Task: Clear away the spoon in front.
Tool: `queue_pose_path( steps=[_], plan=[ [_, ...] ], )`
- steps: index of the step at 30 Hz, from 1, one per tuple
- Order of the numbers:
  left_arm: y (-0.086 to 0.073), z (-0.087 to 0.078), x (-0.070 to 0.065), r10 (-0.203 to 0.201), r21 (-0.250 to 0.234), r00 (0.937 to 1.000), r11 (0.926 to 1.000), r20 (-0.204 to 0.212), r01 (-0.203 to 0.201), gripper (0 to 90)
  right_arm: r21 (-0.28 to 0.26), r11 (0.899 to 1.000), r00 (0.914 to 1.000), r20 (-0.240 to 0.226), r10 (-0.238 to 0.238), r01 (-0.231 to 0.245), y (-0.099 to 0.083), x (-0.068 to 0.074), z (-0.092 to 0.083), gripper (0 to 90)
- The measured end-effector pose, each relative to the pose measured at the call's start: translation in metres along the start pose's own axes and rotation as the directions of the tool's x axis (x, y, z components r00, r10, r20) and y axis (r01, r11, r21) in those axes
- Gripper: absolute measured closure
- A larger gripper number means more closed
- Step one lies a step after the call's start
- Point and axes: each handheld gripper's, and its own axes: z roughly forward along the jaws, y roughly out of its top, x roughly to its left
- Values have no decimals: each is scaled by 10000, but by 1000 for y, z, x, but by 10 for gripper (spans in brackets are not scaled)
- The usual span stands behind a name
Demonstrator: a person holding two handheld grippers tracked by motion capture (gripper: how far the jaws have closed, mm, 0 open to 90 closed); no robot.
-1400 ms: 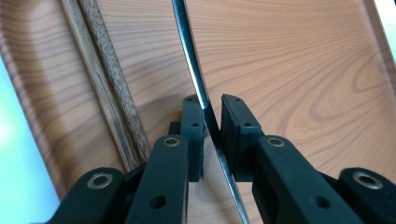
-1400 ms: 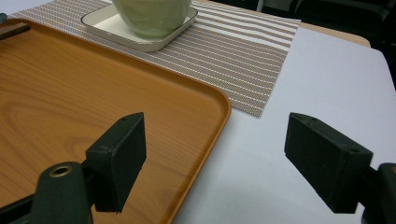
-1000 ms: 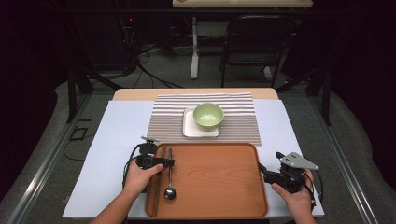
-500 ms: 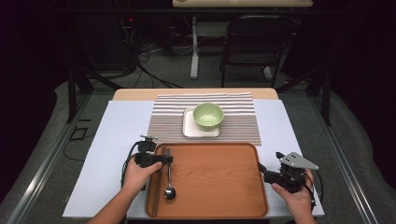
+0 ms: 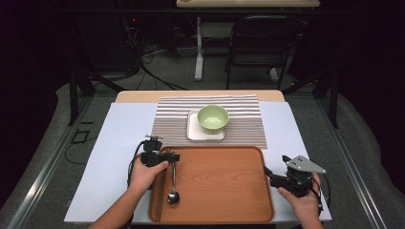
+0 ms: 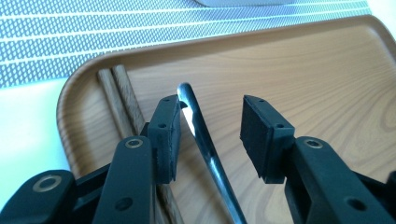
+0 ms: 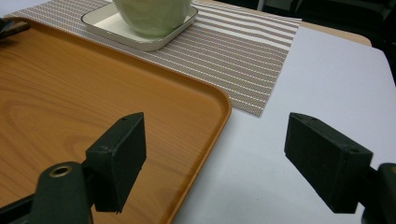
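From above, my left tool (image 5: 173, 157) sits over the spoon (image 5: 173, 183) at the tray's (image 5: 224, 191) left side, the handle's top hidden beneath it; my right tool (image 5: 268, 174) rests at the tray's right edge.

Along my left tool (image 6: 210, 123), the jaws have just been opening: the handle (image 6: 205, 144) lies loose between them, beside chopsticks (image 6: 119, 100), bowl end cut off.

Along my right tool (image 7: 215, 158), jaws stand wide apart, holding nothing; the green bowl (image 7: 152, 14) is cropped.

Left tongs (image 5: 175, 157) over spoon (image 5: 173, 183) handle on tray (image 5: 224, 210); right tongs (image 5: 269, 175) at tray's right edge.
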Motion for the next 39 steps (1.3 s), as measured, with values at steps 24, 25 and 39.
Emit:
queue_pose_path(
  steps=[24,25,39],
  plan=[
    [35,-9,-23,577,-980,9976,9933,-381,-611,426,-10,10000,10000,-8,-27,27,0,0,-1,205],
    [35,-9,-23,577,-980,9976,9933,-381,-611,418,-10,10000,10000,-8,-27,27,0,0,-1,205],
    [60,-9,-28,566,-1304,9959,9893,-706,-655,374,-34,10000,10000,10,-11,11,0,-1,-1,205]
  ],
)
